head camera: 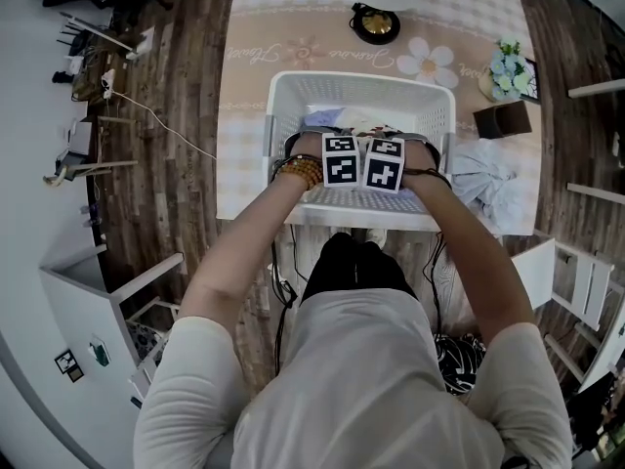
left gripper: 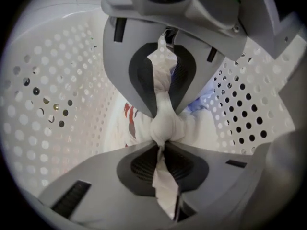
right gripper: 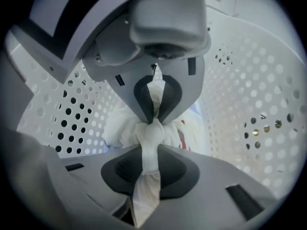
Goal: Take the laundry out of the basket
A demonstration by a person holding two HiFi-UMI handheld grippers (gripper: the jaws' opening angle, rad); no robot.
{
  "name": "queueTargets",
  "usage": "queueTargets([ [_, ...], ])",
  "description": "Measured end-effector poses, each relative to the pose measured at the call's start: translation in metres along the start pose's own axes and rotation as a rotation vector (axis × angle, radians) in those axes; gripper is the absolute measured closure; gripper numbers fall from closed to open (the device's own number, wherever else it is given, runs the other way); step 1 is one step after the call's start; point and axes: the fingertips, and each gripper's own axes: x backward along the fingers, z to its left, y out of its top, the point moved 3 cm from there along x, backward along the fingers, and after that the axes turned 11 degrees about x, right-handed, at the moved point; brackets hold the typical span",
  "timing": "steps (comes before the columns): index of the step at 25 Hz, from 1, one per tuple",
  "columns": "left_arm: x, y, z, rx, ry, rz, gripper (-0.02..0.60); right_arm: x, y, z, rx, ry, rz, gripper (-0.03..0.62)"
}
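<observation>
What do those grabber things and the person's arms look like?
The left gripper and right gripper are grey plastic with dark ribbed pads. Each carries a white cube with black square markers. The person wears pale short sleeves and an orange bead bracelet.

Person, seen from above: a pale short-sleeved top [head camera: 361, 379] and black trousers [head camera: 354, 262] are worn. An amber bead bracelet [head camera: 301, 171] is worn on the left wrist, a dark band [head camera: 430, 173] on the right. The left claw [left gripper: 160, 128] and right claw [right gripper: 153, 128] are built as grey moulded shells, fitted with black ribbed pads [left gripper: 144, 164] and topped by a black-and-white marker cube [head camera: 342, 159].
</observation>
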Motion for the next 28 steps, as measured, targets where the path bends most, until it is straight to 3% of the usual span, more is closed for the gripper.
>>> queueTargets([
  [5,0.030,0.011,0.004,0.018,0.030,-0.003,0.512,0.034,0.009,-0.010,0.000,-0.051,-0.023,0.502],
  [14,0.126,0.038,0.013,0.049,0.088,-0.096,0.512,0.130,0.019,-0.026,-0.023,-0.159,-0.111,0.502],
  [28,0.266,0.086,0.011,0.003,0.216,-0.119,0.512,0.275,0.036,-0.032,0.016,-0.345,-0.142,0.502],
])
